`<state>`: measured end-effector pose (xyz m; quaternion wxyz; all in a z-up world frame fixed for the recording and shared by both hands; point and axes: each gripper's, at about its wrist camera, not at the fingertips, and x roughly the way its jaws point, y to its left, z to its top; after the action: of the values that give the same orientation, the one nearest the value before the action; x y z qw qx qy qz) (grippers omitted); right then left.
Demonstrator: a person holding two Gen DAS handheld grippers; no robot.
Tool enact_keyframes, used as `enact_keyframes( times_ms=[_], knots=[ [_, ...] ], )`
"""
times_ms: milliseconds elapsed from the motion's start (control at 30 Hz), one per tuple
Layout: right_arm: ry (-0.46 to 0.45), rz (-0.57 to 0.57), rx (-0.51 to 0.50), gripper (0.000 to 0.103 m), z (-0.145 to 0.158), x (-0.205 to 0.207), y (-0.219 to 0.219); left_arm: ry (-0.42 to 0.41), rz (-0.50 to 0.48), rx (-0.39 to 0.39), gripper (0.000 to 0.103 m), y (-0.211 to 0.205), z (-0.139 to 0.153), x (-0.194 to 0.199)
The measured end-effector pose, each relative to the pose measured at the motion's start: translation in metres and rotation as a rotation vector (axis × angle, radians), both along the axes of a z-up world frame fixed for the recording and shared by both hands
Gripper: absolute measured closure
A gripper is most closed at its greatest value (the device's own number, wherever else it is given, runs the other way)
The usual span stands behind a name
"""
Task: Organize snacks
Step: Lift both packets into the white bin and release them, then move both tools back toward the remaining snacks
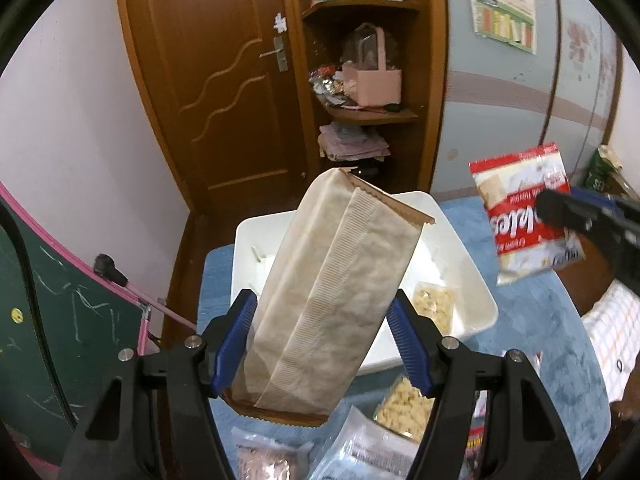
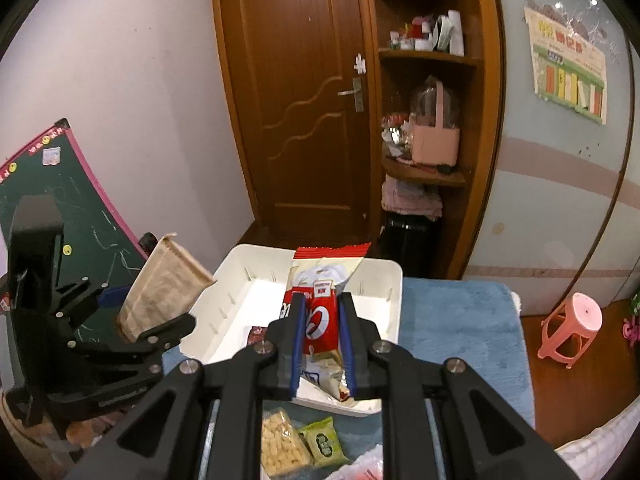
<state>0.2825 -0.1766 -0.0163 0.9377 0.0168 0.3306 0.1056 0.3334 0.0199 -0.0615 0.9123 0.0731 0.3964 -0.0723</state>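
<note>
My left gripper [image 1: 324, 328] is shut on a tall beige paper snack bag [image 1: 332, 280], held upright in the air over the white bin [image 1: 476, 280]. In the right wrist view the same bag [image 2: 168, 284] and the left gripper [image 2: 132, 320] show at the left. My right gripper [image 2: 320, 316] is shut on a red and white snack packet [image 2: 320, 300], lifted above the bin [image 2: 394, 300]. In the left wrist view that packet [image 1: 520, 208] hangs at the right with the right gripper [image 1: 560, 212] behind it. A clear pack of pale snacks [image 1: 434, 304] lies in the bin.
The bin stands on a blue mat [image 2: 460, 332]. Loose packs lie in front of it: a pale nut pack [image 2: 282, 448], a green packet [image 2: 324, 442], clear wrappers [image 1: 360, 452]. A wooden door [image 2: 296, 100] and shelves [image 2: 428, 120] are behind, a chalkboard [image 2: 80, 224] left, a pink stool [image 2: 572, 328] right.
</note>
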Motion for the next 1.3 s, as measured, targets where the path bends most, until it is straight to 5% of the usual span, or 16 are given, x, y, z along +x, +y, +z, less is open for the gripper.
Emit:
enact_keyframes(
  times_ms=[333, 533, 667, 733, 867, 1300],
  knots=[
    [0.093, -0.034, -0.008, 0.087, -0.04, 0.041, 0.006, 0.07, 0.072, -0.059, 0.035, 0.005, -0.033, 0.043],
    [0.14, -0.018, 0.008, 0.084, -0.052, 0.053, 0.008, 0.094, 0.082, -0.11, 0.011, 0.006, -0.039, 0.052],
    [0.13, -0.046, -0.019, 0.061, -0.054, 0.05, 0.009, 0.123, 0.078, -0.105, 0.01, 0.003, -0.042, 0.051],
    [0.113, -0.054, -0.026, 0.05, -0.052, 0.044, 0.008, 0.122, 0.08, -0.082, 0.009, 0.001, -0.042, 0.046],
    [0.097, -0.055, -0.058, 0.05, -0.045, 0.03, 0.009, 0.093, 0.08, -0.06, 0.001, 0.0, -0.036, 0.033],
    [0.054, -0.05, -0.128, 0.05, -0.023, -0.035, 0.019, -0.039, 0.09, -0.044, 0.001, 0.007, 0.012, -0.056]
  ],
)
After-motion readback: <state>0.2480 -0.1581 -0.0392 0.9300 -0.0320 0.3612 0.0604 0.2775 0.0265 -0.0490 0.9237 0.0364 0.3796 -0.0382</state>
